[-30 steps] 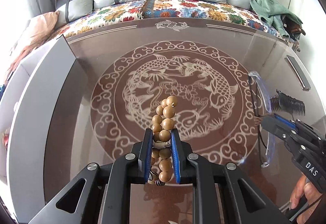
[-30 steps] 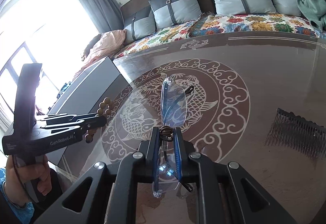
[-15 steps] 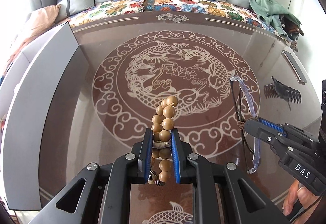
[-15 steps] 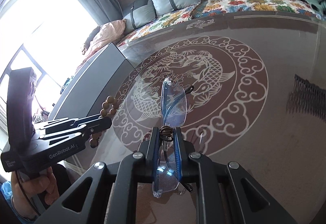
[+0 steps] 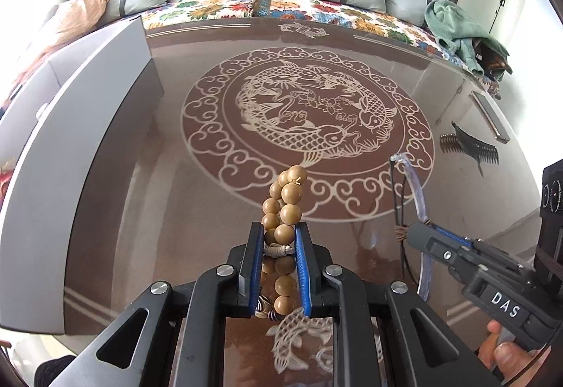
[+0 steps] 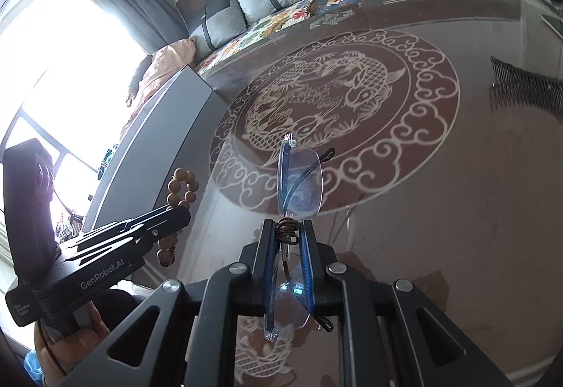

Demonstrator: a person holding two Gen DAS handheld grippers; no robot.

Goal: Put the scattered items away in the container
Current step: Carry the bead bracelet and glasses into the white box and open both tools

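My left gripper (image 5: 279, 239) is shut on a wooden bead bracelet (image 5: 284, 211) that hangs above the glossy brown table (image 5: 176, 204). The same gripper (image 6: 176, 214) with the beads (image 6: 181, 188) shows at the left of the right wrist view. My right gripper (image 6: 288, 228) is shut on the bridge of clear rimless glasses (image 6: 301, 183) with dark arms. In the left wrist view that gripper (image 5: 413, 234) and the glasses (image 5: 417, 190) appear at the right. A long grey box (image 5: 70, 147) lies along the table's left side.
A black hair comb (image 5: 471, 147) and a slim dark device (image 5: 491, 118) lie near the table's right edge. Behind the table stands a sofa (image 5: 274, 5) with grey cushions, a floral cover and a green cloth (image 5: 454, 28). A bright window (image 6: 70, 70) is at the left.
Both grippers have drawn back toward the table's near edge, keeping hold of the beads and the glasses. The fish medallion now lies farther ahead, and the right gripper has rolled somewhat.
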